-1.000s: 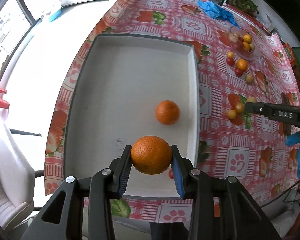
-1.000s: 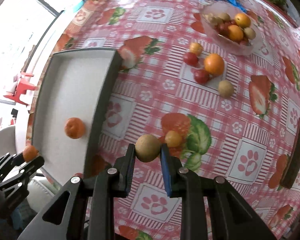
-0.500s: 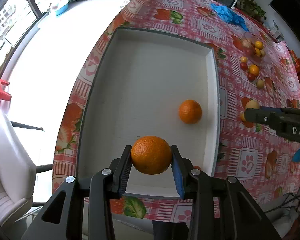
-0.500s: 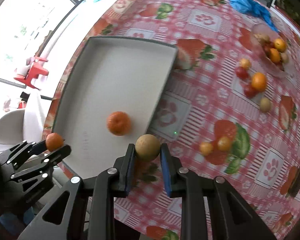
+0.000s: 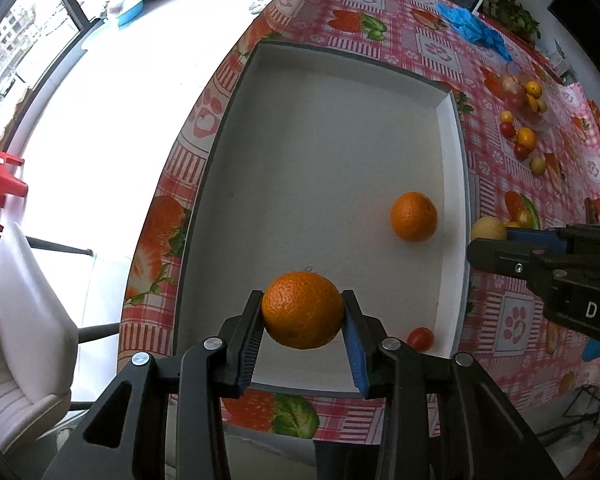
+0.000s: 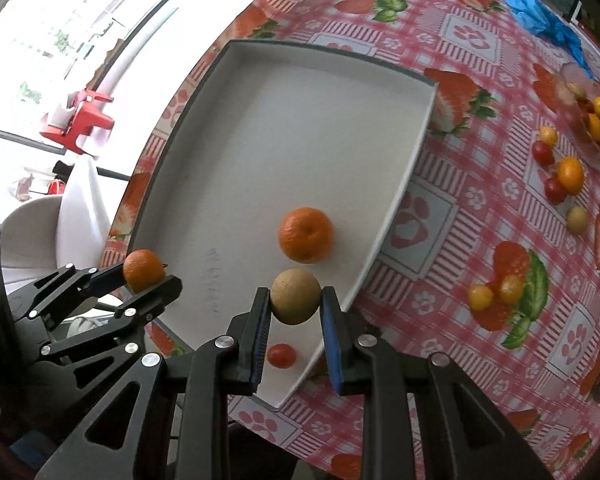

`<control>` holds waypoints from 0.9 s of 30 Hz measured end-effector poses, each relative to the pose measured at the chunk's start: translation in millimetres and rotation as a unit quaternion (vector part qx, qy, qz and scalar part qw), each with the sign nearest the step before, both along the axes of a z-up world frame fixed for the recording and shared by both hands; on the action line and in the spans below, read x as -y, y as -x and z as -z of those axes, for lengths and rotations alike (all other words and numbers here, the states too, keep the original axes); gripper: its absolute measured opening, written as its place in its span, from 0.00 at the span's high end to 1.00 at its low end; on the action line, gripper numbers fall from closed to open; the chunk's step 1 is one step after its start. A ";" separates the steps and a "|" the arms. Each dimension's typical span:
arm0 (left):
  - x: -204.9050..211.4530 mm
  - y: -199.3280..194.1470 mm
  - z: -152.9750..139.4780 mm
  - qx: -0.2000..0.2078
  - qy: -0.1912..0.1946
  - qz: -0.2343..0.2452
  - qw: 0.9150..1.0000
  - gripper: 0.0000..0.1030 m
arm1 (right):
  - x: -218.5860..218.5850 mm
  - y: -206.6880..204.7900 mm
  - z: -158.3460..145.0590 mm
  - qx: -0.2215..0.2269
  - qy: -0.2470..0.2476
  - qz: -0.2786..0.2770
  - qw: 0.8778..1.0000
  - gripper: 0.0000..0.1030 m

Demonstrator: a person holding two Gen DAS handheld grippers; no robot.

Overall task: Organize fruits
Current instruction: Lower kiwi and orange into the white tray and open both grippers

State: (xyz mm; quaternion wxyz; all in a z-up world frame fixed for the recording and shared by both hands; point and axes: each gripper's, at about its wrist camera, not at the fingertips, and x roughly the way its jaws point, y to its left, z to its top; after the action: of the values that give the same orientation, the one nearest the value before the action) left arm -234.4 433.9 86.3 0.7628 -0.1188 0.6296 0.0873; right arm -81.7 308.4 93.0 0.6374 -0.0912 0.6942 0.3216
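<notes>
Both claws grip fruit over the tray (image 5: 458, 168).

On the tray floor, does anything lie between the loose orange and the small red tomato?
No. In the left wrist view the tray floor between the loose orange and the red tomato is bare white.

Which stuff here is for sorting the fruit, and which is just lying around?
For the job:
- white tray
- orange in left gripper
- tan fruit in right gripper
- orange in tray
- small red tomato in tray
- loose fruit on tablecloth
- fruit bowl

Just lying about:
- blue gloves
- red stool
- white chair
</notes>
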 end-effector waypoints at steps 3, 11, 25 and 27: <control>-0.5 0.4 2.8 -0.003 0.001 0.001 1.000 0.62 | -4.6 3.3 4.6 -0.006 0.002 -0.001 1.000 0.74; -1.6 0.3 13.9 -0.016 0.001 0.004 1.000 0.62 | -13.9 11.1 18.7 -0.024 0.013 -0.009 1.000 0.74; 8.9 -11.1 29.1 -0.036 -0.023 0.011 0.999 0.36 | -19.0 15.3 35.9 -0.045 0.029 0.000 0.999 0.61; 9.7 -11.8 27.8 -0.034 -0.032 0.010 0.999 0.30 | -15.1 12.0 33.6 -0.043 0.027 0.006 0.999 0.49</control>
State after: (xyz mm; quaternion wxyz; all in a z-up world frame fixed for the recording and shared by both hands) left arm -222.5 424.1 58.4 0.7453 -0.0847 0.6531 0.1041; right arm -93.7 323.5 59.4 0.6062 -0.0907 0.7299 0.3026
